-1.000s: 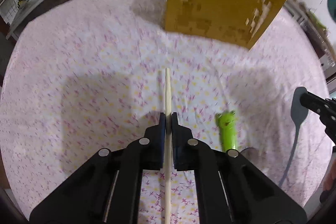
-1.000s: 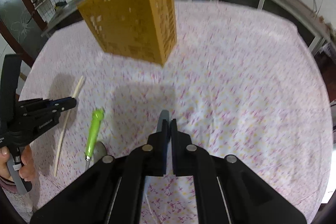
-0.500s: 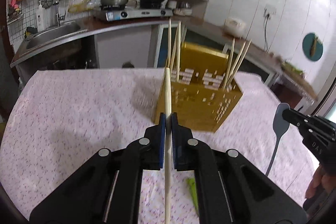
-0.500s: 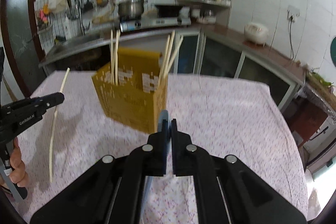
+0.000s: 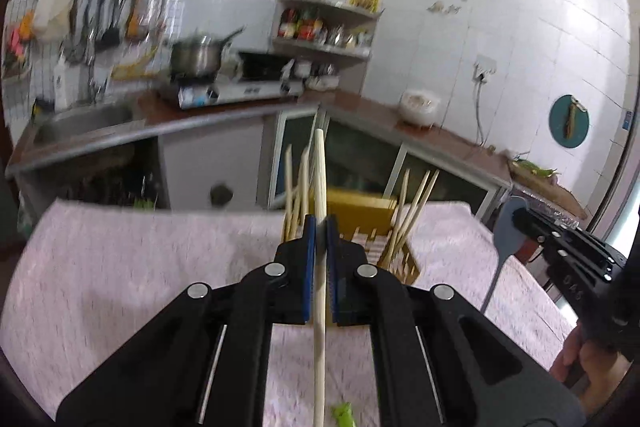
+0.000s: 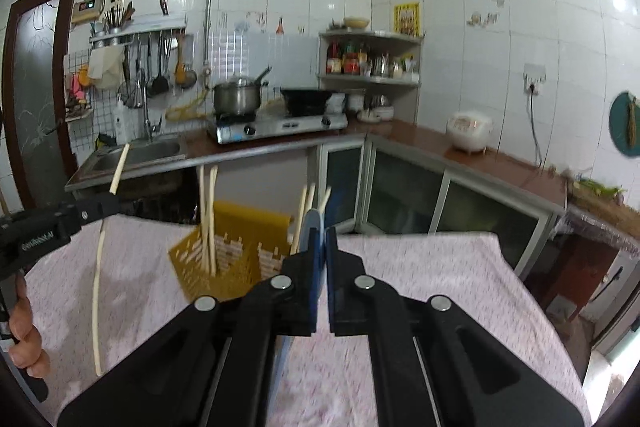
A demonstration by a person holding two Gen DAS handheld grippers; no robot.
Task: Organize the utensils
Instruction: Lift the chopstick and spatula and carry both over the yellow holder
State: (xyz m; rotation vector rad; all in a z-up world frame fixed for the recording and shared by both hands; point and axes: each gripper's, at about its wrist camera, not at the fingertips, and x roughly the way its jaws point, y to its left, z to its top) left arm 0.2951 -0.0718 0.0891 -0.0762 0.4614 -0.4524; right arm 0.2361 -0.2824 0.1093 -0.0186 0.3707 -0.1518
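Chopstick (image 5: 320,291) is what we see clenched upright in the left gripper (image 5: 320,227), lifted clear of the pink flowered tablecloth (image 5: 120,267), while the right gripper (image 6: 322,235) is clamped on the grey spoon (image 5: 510,227), whose bowl points up and whose handle hangs down. We find the yellow perforated holder (image 6: 240,259) standing on the table toward its far edge, between and beyond the two grippers, with several chopsticks (image 6: 208,219) leaning in it. A green-handled utensil (image 5: 344,413) lies on the cloth near the table's near edge, under the left gripper.
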